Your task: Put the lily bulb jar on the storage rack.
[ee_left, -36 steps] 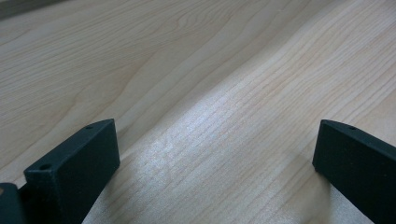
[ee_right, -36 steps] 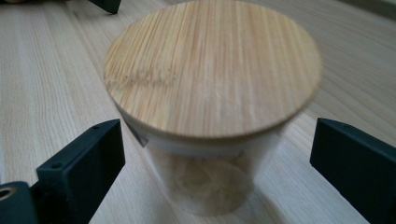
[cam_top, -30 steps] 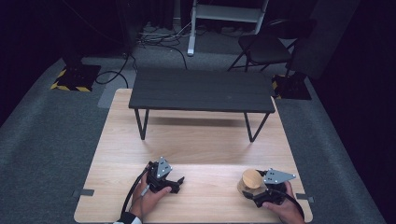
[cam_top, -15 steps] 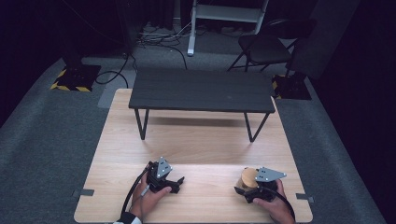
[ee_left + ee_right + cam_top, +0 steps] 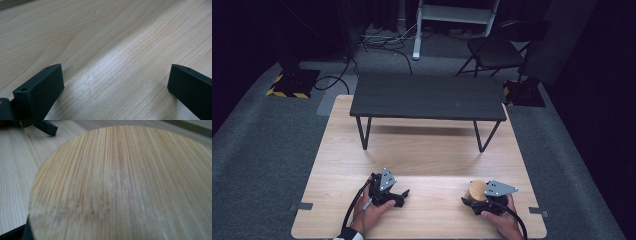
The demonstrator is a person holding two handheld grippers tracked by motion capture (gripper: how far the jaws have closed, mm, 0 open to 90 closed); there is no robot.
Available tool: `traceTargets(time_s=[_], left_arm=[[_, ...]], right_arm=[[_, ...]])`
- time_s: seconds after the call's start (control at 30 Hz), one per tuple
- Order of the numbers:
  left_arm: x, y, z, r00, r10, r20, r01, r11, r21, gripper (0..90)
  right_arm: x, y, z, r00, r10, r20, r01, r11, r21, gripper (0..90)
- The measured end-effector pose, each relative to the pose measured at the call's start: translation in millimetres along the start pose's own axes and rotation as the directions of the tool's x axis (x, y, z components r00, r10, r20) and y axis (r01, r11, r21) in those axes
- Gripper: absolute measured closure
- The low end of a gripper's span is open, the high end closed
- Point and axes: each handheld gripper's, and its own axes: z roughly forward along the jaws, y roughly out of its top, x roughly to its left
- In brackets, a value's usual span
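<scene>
In the high view, the right gripper sits at the lower right of the frame on the light wooden table, and its jaws have just been closing around a round wooden block, which now stands clamped between them, touching the table. In the right gripper view the block's striped bamboo-like top lies right in front of the camera and hides most of the jaws. The left gripper rests at the lower middle left, well apart from the block. In the left gripper view its fingers stand wide apart over bare tabletop. A dark low bench stands across the upper middle.
</scene>
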Motion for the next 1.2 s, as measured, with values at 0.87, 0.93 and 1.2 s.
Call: traceTargets(time_s=[0.87,0.93,1.2], left_arm=[[0.0,0.0,0.1,1.0,0.0,0.0,0.0,1.0,0.0,0.5],[0.0,0.0,0.1,1.0,0.0,0.0,0.0,1.0,0.0,0.5],[0.2,0.0,0.0,1.0,0.001,0.0,-0.001,1.0,0.0,0.5]], right_arm=[[-8.9,95.2,-22.2,0.9988,0.034,0.035,-0.035,0.9992,0.019,25.3],[-11.2,114.1,-24.2,0.9991,0.024,0.034,-0.025,0.9994,0.024,25.3],[-23.3,178.4,-26.4,0.9999,0.004,0.013,-0.004,0.9998,0.018,25.3]])
